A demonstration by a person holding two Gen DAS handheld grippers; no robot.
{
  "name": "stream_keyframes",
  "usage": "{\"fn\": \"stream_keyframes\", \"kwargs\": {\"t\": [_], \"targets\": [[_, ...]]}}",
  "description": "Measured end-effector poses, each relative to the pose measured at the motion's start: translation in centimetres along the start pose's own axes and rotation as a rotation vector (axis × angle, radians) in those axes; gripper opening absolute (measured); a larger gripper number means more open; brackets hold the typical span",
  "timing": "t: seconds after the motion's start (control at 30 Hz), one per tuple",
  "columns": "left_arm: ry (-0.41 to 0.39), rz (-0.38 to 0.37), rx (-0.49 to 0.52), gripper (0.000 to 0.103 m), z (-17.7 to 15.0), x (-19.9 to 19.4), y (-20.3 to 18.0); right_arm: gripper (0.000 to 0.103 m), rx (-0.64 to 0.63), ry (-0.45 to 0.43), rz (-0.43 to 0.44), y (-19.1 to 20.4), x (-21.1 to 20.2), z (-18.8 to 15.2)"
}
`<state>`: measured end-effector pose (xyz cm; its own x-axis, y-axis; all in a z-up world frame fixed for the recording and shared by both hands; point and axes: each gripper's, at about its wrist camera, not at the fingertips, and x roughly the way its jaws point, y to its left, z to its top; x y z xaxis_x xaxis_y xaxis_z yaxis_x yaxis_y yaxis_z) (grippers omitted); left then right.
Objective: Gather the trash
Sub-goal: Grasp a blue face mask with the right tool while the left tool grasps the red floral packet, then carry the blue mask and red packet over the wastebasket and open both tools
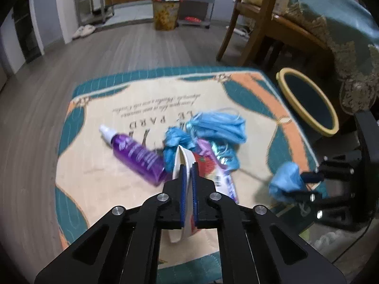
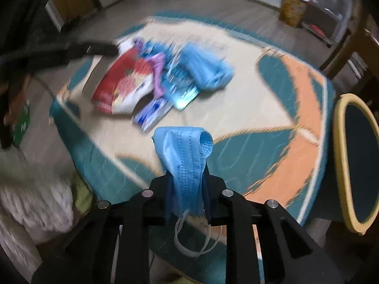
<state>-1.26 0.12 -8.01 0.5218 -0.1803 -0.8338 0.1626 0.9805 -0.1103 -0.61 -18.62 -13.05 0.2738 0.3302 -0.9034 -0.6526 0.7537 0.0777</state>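
Note:
My left gripper (image 1: 188,166) is shut on the upturned white edge of a red-and-white wrapper (image 1: 206,165), which lies in a trash pile on the patterned mat (image 1: 106,189). The pile also holds a purple spray bottle (image 1: 137,158), crumpled blue face masks (image 1: 218,127) and a foil packet. My right gripper (image 2: 187,177) is shut on a single blue face mask (image 2: 184,161), whose white ear loops (image 2: 196,246) hang below the jaws. In the left wrist view that right gripper (image 1: 305,182) holds the mask (image 1: 286,182) just above the mat's right edge. The right wrist view is blurred.
A dark bin with a yellow rim (image 1: 308,101) (image 2: 357,163) stands at the mat's right side. Behind it are a wooden chair (image 1: 239,23) and a table with a green cloth (image 1: 331,11). A full waste basket (image 1: 165,14) stands across the wooden floor.

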Motion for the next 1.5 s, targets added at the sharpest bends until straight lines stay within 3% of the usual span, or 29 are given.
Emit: {"fn": "stream_keyframes", "kwargs": {"t": [0.27, 0.57, 0.83, 1.03, 1.17, 1.5], "targets": [[-0.108, -0.016, 0.018, 0.004, 2.4, -3.0, -1.1, 0.018, 0.148, -0.153, -0.032, -4.1, -4.0, 2.3], [-0.259, -0.058, 0.052, 0.004, 5.4, -6.7, -2.6, 0.018, 0.261, -0.242, -0.026, -7.3, -6.7, 3.9], [-0.279, -0.082, 0.078, 0.004, 6.6, -6.8, -3.6, 0.018, 0.3, -0.274, -0.063, -8.6, -7.7, 4.5], [-0.308, -0.107, 0.053, 0.004, 8.4, -7.6, -4.8, 0.018, 0.371, -0.309, -0.097, -11.0, -10.9, 4.9], [-0.342, -0.122, 0.068, 0.004, 9.2, -7.6, -6.3, 0.018, 0.44, -0.328, -0.113, -13.5, -12.3, 3.8], [-0.31, -0.166, 0.123, 0.004, 10.5, -4.5, -10.3, 0.018, 0.567, -0.341, -0.208, -19.8, -14.5, 1.0]]}}
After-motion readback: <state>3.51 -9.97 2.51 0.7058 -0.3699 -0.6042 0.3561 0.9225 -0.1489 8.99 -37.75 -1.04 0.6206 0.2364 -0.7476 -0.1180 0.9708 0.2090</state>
